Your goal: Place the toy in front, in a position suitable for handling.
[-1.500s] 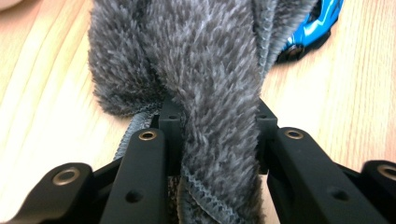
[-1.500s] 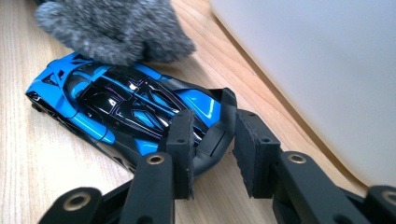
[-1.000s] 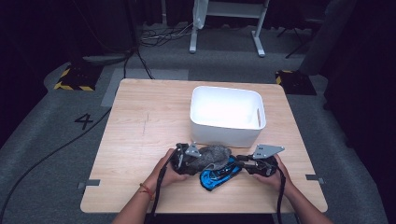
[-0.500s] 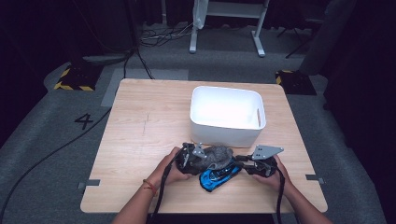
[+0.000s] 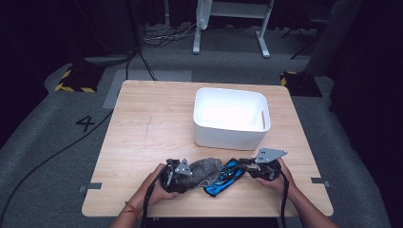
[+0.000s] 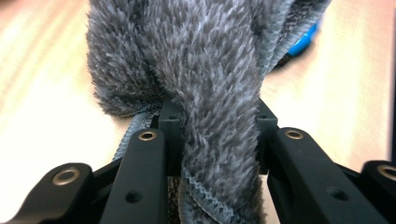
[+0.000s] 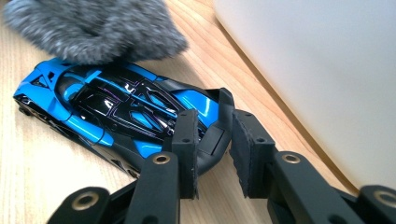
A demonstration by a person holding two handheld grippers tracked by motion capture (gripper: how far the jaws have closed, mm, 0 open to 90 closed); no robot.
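Grippers at work on a toy car and a cloth, near the front edge of the table.

The left gripper [image 6: 212, 154] has its jaws clamped on a fuzzy grey cloth [image 6: 205, 70], which lies against the blue toy car [image 7: 116, 112]. The right gripper [image 7: 212, 140] has its jaws pinched on the car's rear wing. Just behind both stands a white bin [image 5: 231, 135] on the wooden table [image 5: 142, 128].
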